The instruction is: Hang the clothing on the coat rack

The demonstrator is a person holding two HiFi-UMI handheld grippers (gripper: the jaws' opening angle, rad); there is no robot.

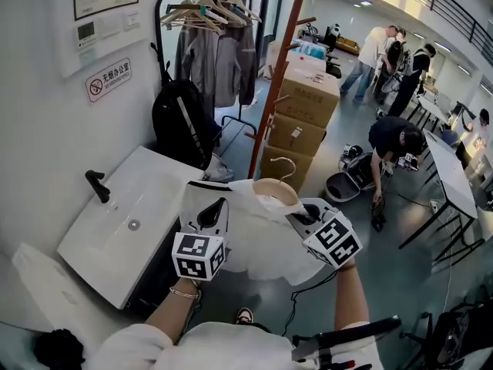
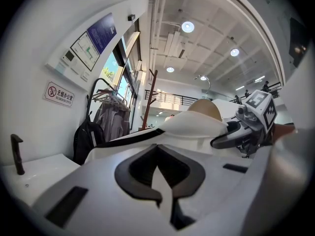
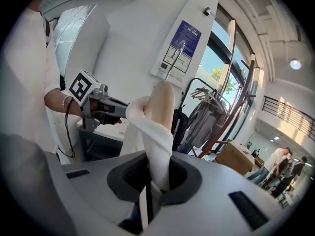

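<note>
A white garment hangs on a wooden hanger whose metal hook points up, held between both grippers in front of me. My left gripper is shut on the garment's left shoulder. At the other shoulder, white cloth bunches between the jaws of my right gripper, which is shut on it. The left gripper view shows the hanger's wood and the right gripper beyond it. The reddish wooden coat rack stands ahead, beside a black rail of grey clothes.
A white table stands at my left against the wall. A black backpack leans below the rail. Stacked cardboard boxes sit right of the rack pole. Several people work at the far right.
</note>
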